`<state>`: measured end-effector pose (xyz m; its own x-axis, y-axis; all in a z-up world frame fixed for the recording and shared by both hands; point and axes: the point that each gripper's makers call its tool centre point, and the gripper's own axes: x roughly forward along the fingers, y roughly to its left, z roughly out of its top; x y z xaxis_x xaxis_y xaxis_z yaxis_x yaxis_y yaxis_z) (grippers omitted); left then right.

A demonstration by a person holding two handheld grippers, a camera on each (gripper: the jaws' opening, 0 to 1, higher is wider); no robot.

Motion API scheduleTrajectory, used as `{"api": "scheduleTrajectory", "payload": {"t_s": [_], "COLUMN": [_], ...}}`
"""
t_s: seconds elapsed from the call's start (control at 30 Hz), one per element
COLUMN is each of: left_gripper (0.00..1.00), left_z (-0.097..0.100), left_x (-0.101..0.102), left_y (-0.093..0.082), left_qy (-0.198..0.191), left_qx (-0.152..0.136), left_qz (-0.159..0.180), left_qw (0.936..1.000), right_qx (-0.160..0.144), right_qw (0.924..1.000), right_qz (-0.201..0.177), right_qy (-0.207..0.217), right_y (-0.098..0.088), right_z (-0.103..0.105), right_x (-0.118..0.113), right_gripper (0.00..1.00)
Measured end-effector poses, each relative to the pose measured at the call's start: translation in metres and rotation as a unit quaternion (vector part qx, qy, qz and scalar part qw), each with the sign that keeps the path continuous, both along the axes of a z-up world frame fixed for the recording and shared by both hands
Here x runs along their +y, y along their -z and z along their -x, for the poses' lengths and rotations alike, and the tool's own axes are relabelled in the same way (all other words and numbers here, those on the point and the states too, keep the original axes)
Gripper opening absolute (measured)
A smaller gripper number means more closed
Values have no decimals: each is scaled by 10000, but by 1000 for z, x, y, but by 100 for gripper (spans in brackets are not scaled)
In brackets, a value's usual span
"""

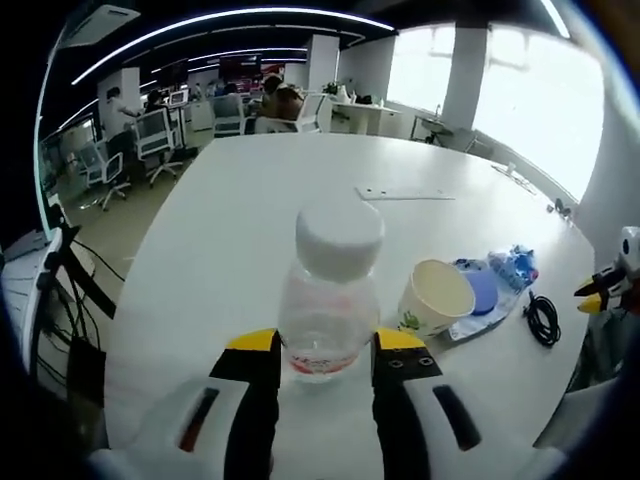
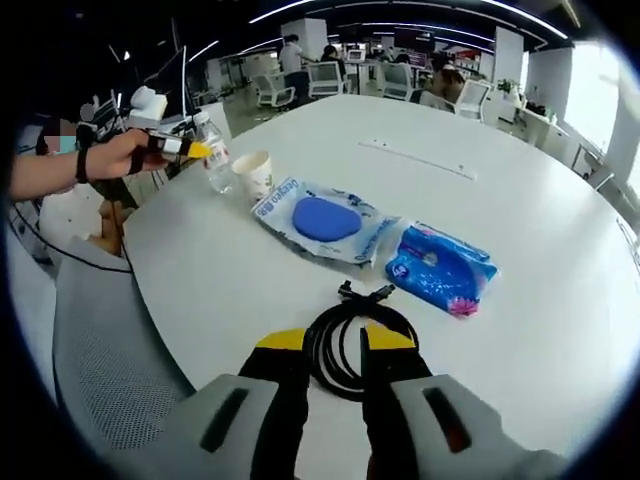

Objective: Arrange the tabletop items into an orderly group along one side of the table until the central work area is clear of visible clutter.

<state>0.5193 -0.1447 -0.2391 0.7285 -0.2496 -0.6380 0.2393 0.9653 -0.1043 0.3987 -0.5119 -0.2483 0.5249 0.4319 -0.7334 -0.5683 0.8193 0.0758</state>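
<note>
Now, left gripper [image 1: 325,352]: yellow-tipped jaws stand close on either side of a clear water bottle [image 1: 330,300], touching its lower body; the bottle is upright with a white cap.
Right gripper [image 2: 325,345]: jaws part-open, straddling the near edge of a coiled black cable [image 2: 352,340]; whether they pinch it I cannot tell.
Around the bottle: a paper cup [image 1: 435,297] stands just beside it at 3 o'clock, upright, touching a clear packet with a blue pad [image 1: 482,290].
Beyond the cable: blue pouch [image 2: 440,267] at 1 o'clock, the clear packet at 12 o'clock, cup and bottle at 11 o'clock.
Table [image 1: 260,210]: white, round-edged; a thin flat strip [image 1: 405,194] lies further in.
Writing: blue letters on the clear packet's edge, too small to read.
Surroundings: office chairs [image 1: 155,140] and desks behind; a person's hand [image 2: 120,155] holds the left gripper.
</note>
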Motion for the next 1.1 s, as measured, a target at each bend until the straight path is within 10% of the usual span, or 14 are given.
{"api": "scheduleTrajectory", "payload": {"t_s": [1.1], "left_gripper": [35], "left_z": [-7], "left_x": [-35], "left_y": [4], "left_qy": [-551], "left_qx": [219], "left_qz": [144], "left_qw": [9981], "right_qx": [89], "right_qw": [9993], "right_qz": [-56], "right_qy": [359], "right_y": [8], "right_z": [16], "right_x": [-30], "right_gripper": [17]}}
